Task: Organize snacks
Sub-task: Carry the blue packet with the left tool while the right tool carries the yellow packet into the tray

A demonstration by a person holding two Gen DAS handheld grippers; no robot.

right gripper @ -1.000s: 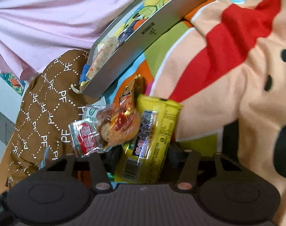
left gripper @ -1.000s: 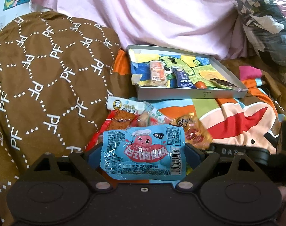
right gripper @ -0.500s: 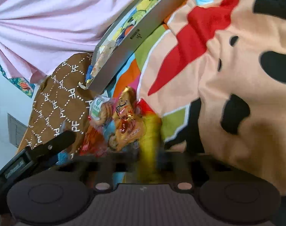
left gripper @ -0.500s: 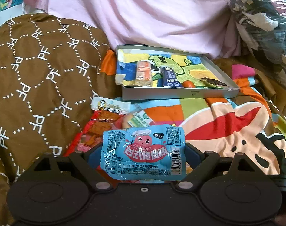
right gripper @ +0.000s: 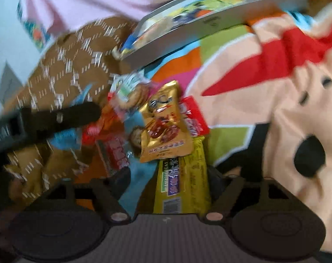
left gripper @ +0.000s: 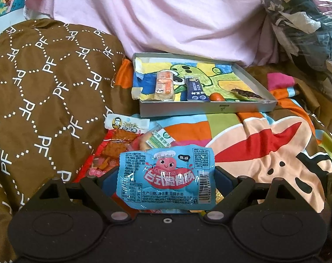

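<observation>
**Blue packet gripped on the left, yellow packet between opening jaws on the right**

A pink sheet (left gripper: pixel 166 15) fills the back of the bed, with a brown patterned quilt (left gripper: pixel 39 92) along the left side and a bright cartoon blanket (left gripper: pixel 264 149) spread over the middle and right. At the blanket's far edge, against the pink sheet, lies a shallow grey tray (left gripper: pixel 201 109) lined with a green cartoon drawing; an orange-and-white snack bar (left gripper: pixel 164 85) and a dark blue sachet (left gripper: pixel 195 88) lie side by side in it, a small orange sweet (left gripper: pixel 216 97) near its front wall.

Loose snacks are heaped on the blanket by the quilt's edge, in front of the tray: a red spicy strip packet (left gripper: pixel 115 144), a biscuit packet (left gripper: pixel 159 139) and a gold packet (right gripper: pixel 163 122).

The left gripper (left gripper: pixel 166 182) holds wide jaws clamped on the two ends of a blue sausage packet (left gripper: pixel 166 179), above that heap.

The right gripper (right gripper: pixel 168 188) is blurred; its jaws are opening, with a yellow snack packet (right gripper: pixel 181 179) lying between them on the blanket, and no pad visibly presses on it.
</observation>
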